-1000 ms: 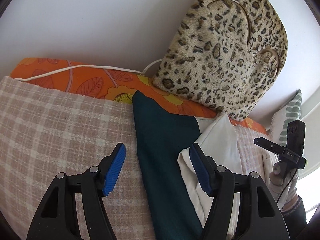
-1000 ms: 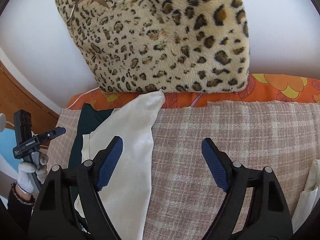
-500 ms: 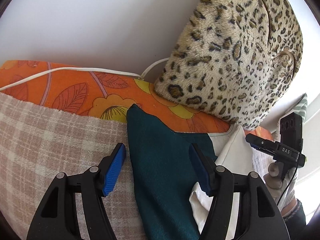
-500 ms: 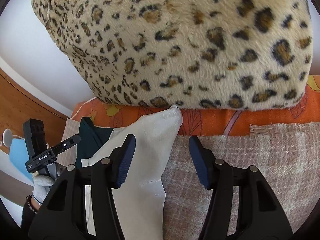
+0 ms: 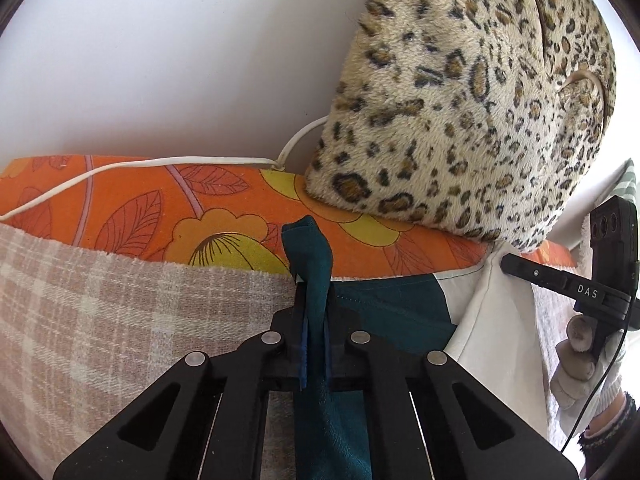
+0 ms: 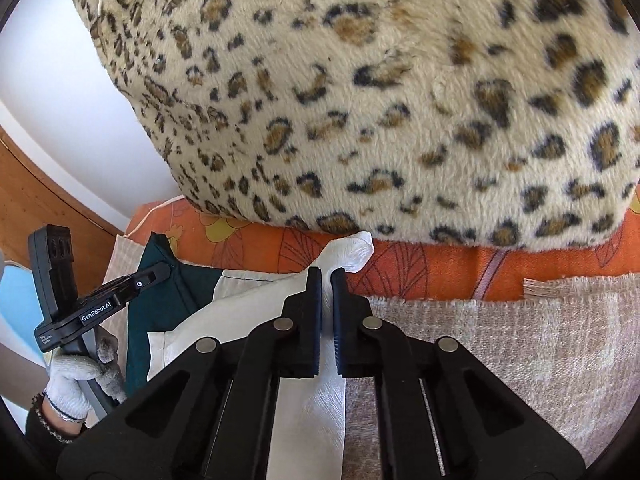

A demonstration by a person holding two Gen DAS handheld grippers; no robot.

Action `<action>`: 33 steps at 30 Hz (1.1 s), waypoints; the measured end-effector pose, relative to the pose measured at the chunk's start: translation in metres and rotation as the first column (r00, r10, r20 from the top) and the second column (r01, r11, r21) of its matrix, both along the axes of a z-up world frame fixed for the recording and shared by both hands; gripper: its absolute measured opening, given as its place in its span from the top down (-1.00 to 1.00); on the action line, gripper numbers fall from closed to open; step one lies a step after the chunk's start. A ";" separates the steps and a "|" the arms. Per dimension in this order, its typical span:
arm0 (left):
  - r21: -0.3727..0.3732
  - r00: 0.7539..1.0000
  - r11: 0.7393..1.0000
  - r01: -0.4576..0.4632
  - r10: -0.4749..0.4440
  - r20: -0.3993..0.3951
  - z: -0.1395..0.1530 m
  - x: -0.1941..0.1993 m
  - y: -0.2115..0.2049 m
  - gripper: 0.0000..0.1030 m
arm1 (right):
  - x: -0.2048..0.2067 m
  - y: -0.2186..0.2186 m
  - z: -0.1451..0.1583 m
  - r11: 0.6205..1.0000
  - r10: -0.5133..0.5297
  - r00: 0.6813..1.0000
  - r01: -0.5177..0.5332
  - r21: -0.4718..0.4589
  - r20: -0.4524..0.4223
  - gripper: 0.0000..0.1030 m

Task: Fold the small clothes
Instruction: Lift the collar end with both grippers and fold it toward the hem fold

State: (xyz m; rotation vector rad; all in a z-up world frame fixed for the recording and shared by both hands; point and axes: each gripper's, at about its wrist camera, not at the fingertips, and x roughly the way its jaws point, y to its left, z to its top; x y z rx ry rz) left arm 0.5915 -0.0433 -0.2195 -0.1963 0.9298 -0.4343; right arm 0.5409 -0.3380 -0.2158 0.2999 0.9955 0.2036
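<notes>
Left wrist view: left gripper (image 5: pixel 314 316) clamped on teal corner of garment (image 5: pixel 316 264), bottom centre, fabric pinched upright between pads. Leopard-print cushion (image 5: pixel 460 120) upper right, orange floral sheet (image 5: pixel 160 208) under it, plaid blanket (image 5: pixel 100 312) lower left.

Right wrist view: right gripper (image 6: pixel 326 312) clamped on white corner (image 6: pixel 352 252) of same garment, centre frame. Gloved hand (image 6: pixel 80 376) lower left.

The left gripper (image 5: pixel 311 300) points forward and downward, its jaws clamped together on a pinch of teal cloth (image 5: pixel 316 264). The right gripper (image 6: pixel 326 280) is angled likewise, jaws pressed onto a white cloth corner (image 6: pixel 352 254). Each is carried by a hand in a white knit glove (image 6: pixel 74 380), wrapped around the handle.
</notes>
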 end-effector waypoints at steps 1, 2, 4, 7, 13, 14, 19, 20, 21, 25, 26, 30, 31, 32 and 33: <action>-0.013 1.000 1.000 -0.003 0.003 0.005 0.002 -0.001 0.002 0.95 | 0.000 0.004 0.004 1.000 0.001 1.000 -0.001 -0.002 0.012 0.90; -0.032 1.000 0.999 -0.005 0.005 0.010 0.004 -0.002 0.003 0.95 | -0.001 0.005 0.009 1.000 0.001 1.000 -0.001 -0.002 0.026 0.90; -0.067 1.000 0.998 -0.001 0.002 0.016 0.011 -0.005 0.007 0.95 | -0.004 0.006 0.020 1.000 0.001 0.999 -0.001 0.016 0.045 0.91; -0.090 0.999 0.996 0.006 -0.003 0.044 0.024 -0.015 0.008 0.96 | -0.012 0.010 0.035 1.000 0.010 0.997 -0.011 0.025 0.071 0.91; -0.102 0.995 0.994 0.038 -0.028 0.099 0.056 -0.045 0.007 0.97 | -0.034 0.019 0.068 0.999 0.036 0.994 -0.038 0.015 0.108 0.91; -0.108 0.994 0.993 0.041 -0.030 0.104 0.061 -0.051 0.008 0.97 | -0.038 0.019 0.074 0.999 0.040 0.993 -0.042 0.016 0.113 0.91; -0.110 0.990 0.992 0.065 -0.050 0.135 0.088 -0.083 0.011 0.97 | -0.069 0.032 0.109 0.997 0.077 0.986 -0.076 -0.013 0.146 0.91; -0.110 0.988 0.992 0.069 -0.053 0.142 0.093 -0.090 0.012 0.97 | -0.077 0.034 0.116 0.997 0.082 0.985 -0.081 -0.016 0.149 0.91; -0.113 0.987 0.991 0.073 -0.056 0.148 0.098 -0.097 0.011 0.97 | -0.086 0.035 0.122 0.996 0.085 0.985 -0.083 -0.019 0.152 0.91; -0.105 0.984 0.990 0.091 -0.073 0.161 0.112 -0.129 0.011 0.97 | -0.125 0.037 0.147 0.995 0.100 0.981 -0.095 -0.040 0.164 0.91; -0.101 0.983 0.990 0.096 -0.079 0.163 0.115 -0.137 0.010 0.97 | -0.143 0.033 0.155 0.994 0.105 0.980 -0.098 -0.047 0.168 0.91; -0.092 0.979 0.989 0.115 -0.098 0.178 0.125 -0.175 0.012 0.97 | -0.189 0.040 0.169 0.990 0.127 0.977 -0.115 -0.077 0.174 0.91; -0.089 0.979 0.989 0.120 -0.103 0.178 0.126 -0.186 0.013 0.97 | -0.199 0.042 0.170 0.989 0.134 0.976 -0.120 -0.085 0.174 0.91; -0.085 0.978 0.989 0.125 -0.108 0.178 0.126 -0.196 0.013 0.97 | -0.209 0.045 0.170 0.988 0.139 0.975 -0.125 -0.092 0.173 0.91; -0.079 0.978 0.988 0.130 -0.115 0.177 0.126 -0.206 0.014 0.97 | -0.218 0.049 0.170 0.987 0.145 0.974 -0.129 -0.100 0.171 0.91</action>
